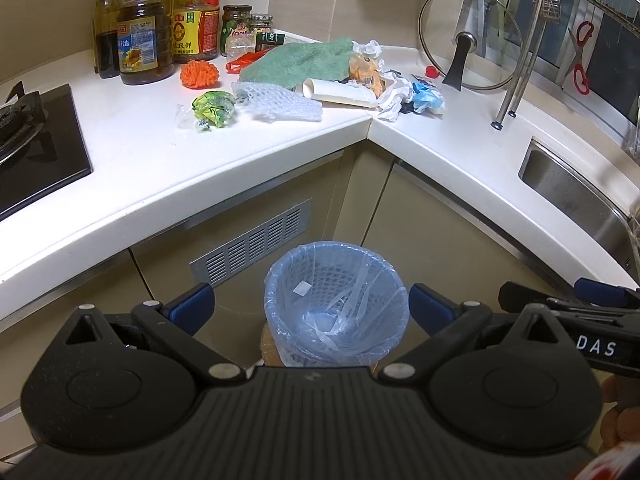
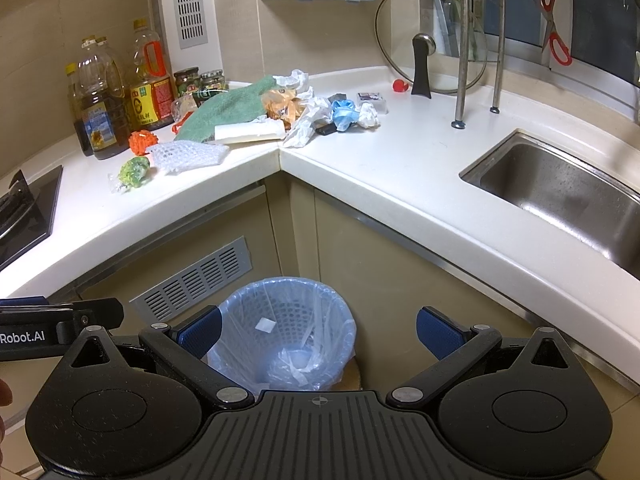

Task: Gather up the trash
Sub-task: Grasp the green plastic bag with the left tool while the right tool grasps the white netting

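Note:
A small bin [image 1: 335,300] [image 2: 286,330] lined with a blue plastic bag stands on the floor in the cabinet corner. Both grippers hover above it. My left gripper [image 1: 311,305] is open with nothing between its blue pads, and so is my right gripper [image 2: 318,330]. Trash lies in the counter's corner: a green crumpled wrapper [image 1: 212,108] [image 2: 135,171], white bubble wrap [image 1: 280,102] [image 2: 186,155], a white paper roll [image 1: 340,92] [image 2: 248,133], crumpled white paper [image 1: 394,96] [image 2: 310,120], an orange wrapper [image 1: 364,69] [image 2: 282,106] and a blue mask [image 1: 428,96] [image 2: 344,114].
Oil bottles [image 1: 140,36] and jars [image 1: 237,28] stand at the back left by a green cloth [image 1: 300,62] and an orange scrubber [image 1: 200,74]. A gas hob [image 1: 32,140] lies left. A sink [image 2: 568,196], a glass lid [image 2: 430,40] and rack legs [image 2: 462,60] are right.

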A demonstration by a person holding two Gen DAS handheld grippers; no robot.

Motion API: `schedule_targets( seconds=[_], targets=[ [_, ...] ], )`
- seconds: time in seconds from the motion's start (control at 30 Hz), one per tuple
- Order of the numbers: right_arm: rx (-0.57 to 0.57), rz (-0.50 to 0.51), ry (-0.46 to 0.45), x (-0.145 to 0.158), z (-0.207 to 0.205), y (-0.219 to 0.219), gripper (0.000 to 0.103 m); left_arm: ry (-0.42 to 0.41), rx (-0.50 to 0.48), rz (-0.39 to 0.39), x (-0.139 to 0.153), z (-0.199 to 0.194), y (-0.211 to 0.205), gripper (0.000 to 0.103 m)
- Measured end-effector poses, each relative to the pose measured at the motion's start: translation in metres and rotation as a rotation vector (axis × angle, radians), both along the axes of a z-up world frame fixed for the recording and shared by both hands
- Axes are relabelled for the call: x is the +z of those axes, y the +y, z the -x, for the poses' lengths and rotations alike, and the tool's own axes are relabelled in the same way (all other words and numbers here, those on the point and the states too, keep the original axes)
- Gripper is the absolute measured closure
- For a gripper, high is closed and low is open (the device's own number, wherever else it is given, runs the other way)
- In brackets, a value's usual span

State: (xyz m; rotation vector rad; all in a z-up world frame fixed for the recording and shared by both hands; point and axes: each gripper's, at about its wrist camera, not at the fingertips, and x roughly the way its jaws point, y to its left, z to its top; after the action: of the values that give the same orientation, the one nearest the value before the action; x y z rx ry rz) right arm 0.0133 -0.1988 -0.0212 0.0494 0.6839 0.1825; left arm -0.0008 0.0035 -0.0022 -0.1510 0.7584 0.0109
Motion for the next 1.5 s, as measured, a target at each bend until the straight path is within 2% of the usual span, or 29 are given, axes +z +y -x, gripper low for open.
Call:
schedule_targets(
  seconds=[0.53, 0.7, 0.87, 1.07, 1.23, 1.4, 1.5],
  targets=[
    [-0.036, -0.051, -0.107, 0.031, -0.027, 0.025, 0.000, -0.114, 0.015, 0.059, 0.029, -0.028, 0.059, 0.001],
    [0.017, -0.064, -0.127, 0.035, -0.060, 0.029, 0.000, -0.154, 0.054, 0.063, 0.032, -0.051, 0.072, 0.001],
    [0.068, -0.086, -0.157, 0.035, -0.119, 0.027, 0.000, -0.188, 0.132, 0.051, 0.029, -0.086, 0.078, 0.001],
    [0.247, -0.087, -0.146, 0.031, -0.207, 0.030, 0.001, -0.146, 0.278, 0.026, 0.024, -0.144, 0.073, 0.001],
    [0.477, -0.076, -0.128, 0.021, -0.258, 0.040, 0.001, -0.116, 0.373, -0.085, 0.023, -0.174, 0.064, 0.001],
    [0.728, -0.036, -0.134, 0.009, -0.281, 0.065, 0.001, -0.066, 0.406, -0.206, 0.019, -0.190, 0.062, 0.005],
    [0.839, 0.006, -0.157, 0.004, -0.288, 0.085, 0.018, -0.038, 0.394, -0.230, 0.016, -0.196, 0.067, 0.007]
  ],
)
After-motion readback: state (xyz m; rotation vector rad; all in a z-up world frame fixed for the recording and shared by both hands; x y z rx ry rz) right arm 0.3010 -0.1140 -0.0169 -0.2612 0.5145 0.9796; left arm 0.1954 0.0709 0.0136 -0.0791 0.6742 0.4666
